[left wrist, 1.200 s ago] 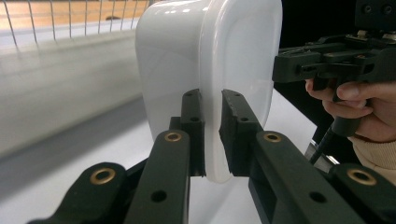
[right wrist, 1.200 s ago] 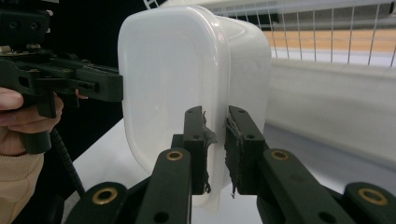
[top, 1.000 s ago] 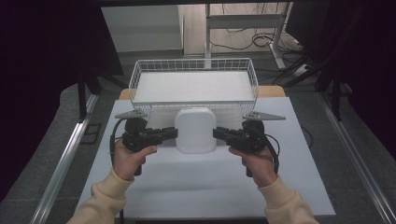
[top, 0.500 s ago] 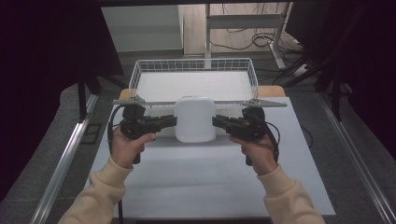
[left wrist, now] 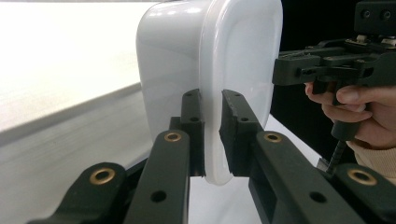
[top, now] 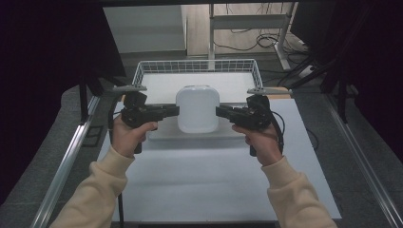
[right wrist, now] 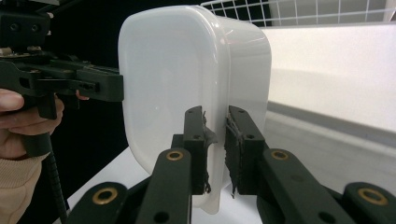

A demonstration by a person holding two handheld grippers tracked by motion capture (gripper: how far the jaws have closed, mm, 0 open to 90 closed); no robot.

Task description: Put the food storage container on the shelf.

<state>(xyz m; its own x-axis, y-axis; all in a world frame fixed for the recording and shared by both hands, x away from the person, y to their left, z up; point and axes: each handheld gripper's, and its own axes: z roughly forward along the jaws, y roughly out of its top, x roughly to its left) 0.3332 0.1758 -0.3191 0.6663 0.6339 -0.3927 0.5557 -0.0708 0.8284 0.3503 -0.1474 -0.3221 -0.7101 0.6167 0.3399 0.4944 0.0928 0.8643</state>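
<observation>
A white plastic tub (top: 197, 108) with rounded corners hangs above the table, held from both sides. My left gripper (top: 173, 110) is shut on the tub's left rim. My right gripper (top: 221, 112) is shut on its right rim. In the left gripper view the black jaws (left wrist: 212, 100) pinch the thin edge of the tub (left wrist: 210, 60), and the right gripper (left wrist: 317, 65) shows beyond it in a hand. In the right gripper view the pads (right wrist: 215, 116) clamp the rim of the tub (right wrist: 187, 70), with the left gripper (right wrist: 70, 81) on its far side.
A white wire basket (top: 197, 61) with a white floor stands at the back of the table. Under the tub lies a flat white slab (top: 195, 135) on the white table sheet (top: 190, 185). Metal rails (top: 66, 166) run along both sides.
Both hands have risen together, lifting the tub off the slab and carrying it a little toward the basket. Both grips are unchanged.
</observation>
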